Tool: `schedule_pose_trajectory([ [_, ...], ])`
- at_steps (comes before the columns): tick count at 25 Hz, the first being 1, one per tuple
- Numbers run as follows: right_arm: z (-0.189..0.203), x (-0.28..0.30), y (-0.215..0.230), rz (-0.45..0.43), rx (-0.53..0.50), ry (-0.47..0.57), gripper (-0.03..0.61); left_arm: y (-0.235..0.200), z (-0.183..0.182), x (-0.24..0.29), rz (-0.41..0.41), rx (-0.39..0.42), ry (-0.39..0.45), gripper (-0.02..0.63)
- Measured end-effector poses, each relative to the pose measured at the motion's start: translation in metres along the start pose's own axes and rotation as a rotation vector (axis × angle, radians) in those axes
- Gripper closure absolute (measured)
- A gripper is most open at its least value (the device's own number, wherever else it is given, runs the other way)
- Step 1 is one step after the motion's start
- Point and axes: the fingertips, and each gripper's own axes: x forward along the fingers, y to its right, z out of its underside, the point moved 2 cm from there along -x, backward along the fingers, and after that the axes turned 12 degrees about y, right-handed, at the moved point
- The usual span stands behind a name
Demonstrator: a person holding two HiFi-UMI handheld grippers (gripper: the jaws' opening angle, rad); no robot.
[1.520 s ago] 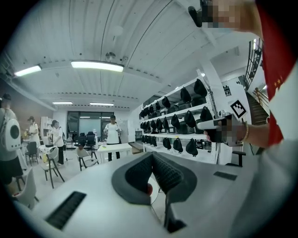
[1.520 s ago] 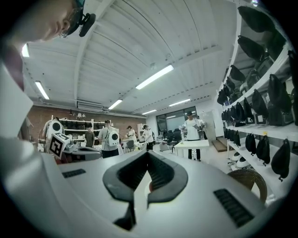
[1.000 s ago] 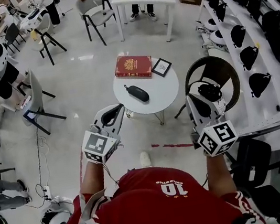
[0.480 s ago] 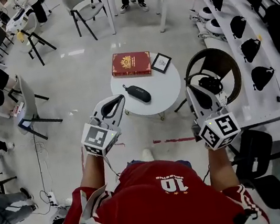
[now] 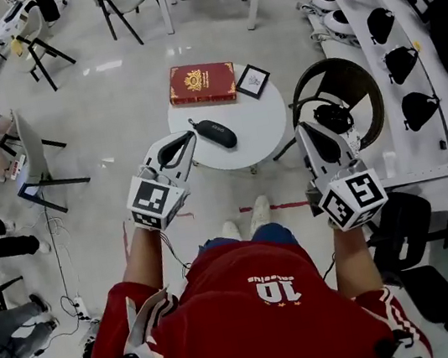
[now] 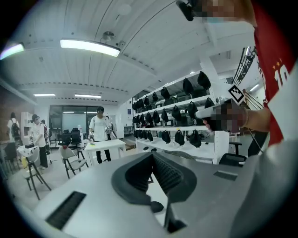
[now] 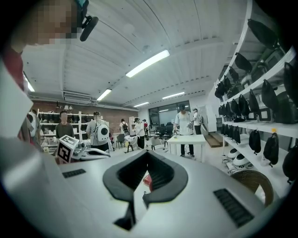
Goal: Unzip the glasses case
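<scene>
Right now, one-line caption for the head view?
Left gripper and right gripper, both shut and empty, point toward a round table bearing a glasses case, red book and frame.

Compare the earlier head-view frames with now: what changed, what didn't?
The person has stepped closer to the round table, bringing both claws forward. In the head view the left claw now overlaps the table's near edge beside the glasses case; the right claw is off the table's right side. Nothing gripped or released. Both claws stay shut and empty; case, book and frame lie unmoved.
</scene>
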Motion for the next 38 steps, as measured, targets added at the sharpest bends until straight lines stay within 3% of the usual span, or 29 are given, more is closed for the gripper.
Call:
schedule_pose_trajectory([
  [7, 0.014, 0.013, 0.005, -0.028, 0.015, -0.016, 0.566, -0.002, 0.022, 0.019, 0.054, 0.067, -0.039, 0.611],
  [11, 0.019, 0.019, 0.011, -0.048, 0.026, -0.012, 0.566, 0.006, 0.029, 0.029, 0.126, 0.16, -0.06, 0.517],
  [17, 0.021, 0.026, 0.025, -0.061, 0.037, -0.007, 0.566, 0.009, 0.059, 0.044, 0.223, 0.326, -0.164, 0.46],
  [25, 0.04, 0.031, 0.05, -0.035, 0.074, -0.043, 0.566, 0.013, 0.125, 0.069, 0.371, 0.435, -0.294, 0.437],
  [38, 0.078, 0.03, 0.069, -0.003, 0.113, -0.124, 0.566, 0.011, 0.256, 0.089, 0.532, 0.491, -0.495, 0.41],
])
